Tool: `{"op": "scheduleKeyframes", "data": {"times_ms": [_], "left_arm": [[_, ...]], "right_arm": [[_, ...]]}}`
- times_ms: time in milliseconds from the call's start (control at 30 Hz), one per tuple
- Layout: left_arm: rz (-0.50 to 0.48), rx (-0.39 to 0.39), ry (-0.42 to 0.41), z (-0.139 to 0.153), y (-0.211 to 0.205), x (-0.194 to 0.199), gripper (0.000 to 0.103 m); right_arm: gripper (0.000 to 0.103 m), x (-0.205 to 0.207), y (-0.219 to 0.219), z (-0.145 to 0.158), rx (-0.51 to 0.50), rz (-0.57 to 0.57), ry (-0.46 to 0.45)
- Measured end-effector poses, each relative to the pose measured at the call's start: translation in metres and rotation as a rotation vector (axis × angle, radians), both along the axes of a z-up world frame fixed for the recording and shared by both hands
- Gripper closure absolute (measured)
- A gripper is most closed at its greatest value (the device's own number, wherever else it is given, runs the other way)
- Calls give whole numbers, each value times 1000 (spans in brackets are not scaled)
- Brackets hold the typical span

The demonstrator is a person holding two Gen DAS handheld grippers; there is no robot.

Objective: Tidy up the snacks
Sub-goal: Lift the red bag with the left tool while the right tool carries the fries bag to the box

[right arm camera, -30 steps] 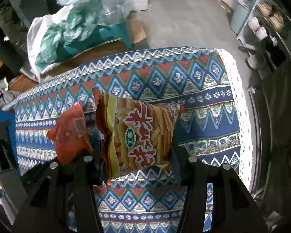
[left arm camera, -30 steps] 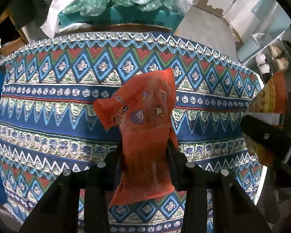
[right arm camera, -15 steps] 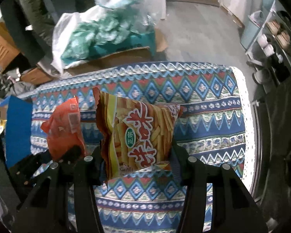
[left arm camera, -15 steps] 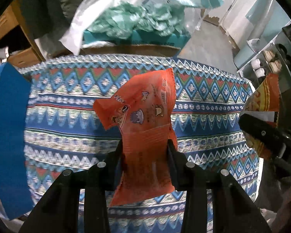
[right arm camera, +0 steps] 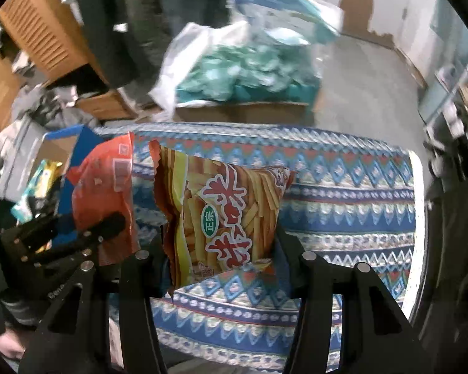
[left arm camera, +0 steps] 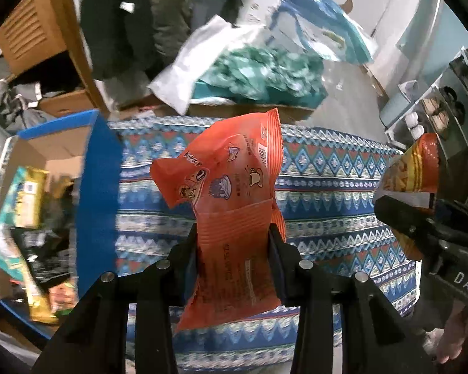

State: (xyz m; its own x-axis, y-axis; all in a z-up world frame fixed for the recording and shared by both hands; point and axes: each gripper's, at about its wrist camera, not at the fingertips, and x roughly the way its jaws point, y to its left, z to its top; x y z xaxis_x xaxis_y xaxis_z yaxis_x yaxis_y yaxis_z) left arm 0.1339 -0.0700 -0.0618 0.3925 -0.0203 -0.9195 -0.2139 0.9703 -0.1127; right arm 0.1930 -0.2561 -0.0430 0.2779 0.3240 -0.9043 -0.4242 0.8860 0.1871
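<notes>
My left gripper point(left arm camera: 234, 243) is shut on an orange snack packet point(left arm camera: 227, 187) and holds it up above the patterned tablecloth point(left arm camera: 327, 187). My right gripper point(right arm camera: 221, 243) is shut on a yellow and red bag of fries-shaped snacks point(right arm camera: 227, 212), also held above the cloth. The fries bag shows at the right edge of the left wrist view point(left arm camera: 411, 168). The orange packet shows at the left of the right wrist view point(right arm camera: 106, 187). A blue-edged cardboard box point(left arm camera: 96, 193) stands at the table's left with several snack packets point(left arm camera: 28, 199) inside.
Beyond the table's far edge lies a cardboard box with a white and green plastic bag point(left arm camera: 249, 71) on it. Brown cartons point(right arm camera: 40, 31) and dark clothing stand at the back left. A shelf with cups point(left arm camera: 446, 106) is at the right.
Both grippers have lifted and pulled back with their packets, so the table looks smaller. The view has swung left and the blue box with snacks has come into sight.
</notes>
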Motion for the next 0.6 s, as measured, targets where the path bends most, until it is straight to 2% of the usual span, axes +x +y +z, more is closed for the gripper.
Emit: {"op": "scheduleKeyframes", "data": {"times_ms": [300,600], "left_arm": [[43,30,-34,21,61,-30,63],[101,77,-25,23,128,-50,63]], "right_arm": [[52,-16,55,10,30,100,0],[52,-24,136,19,31,210,6]]}}
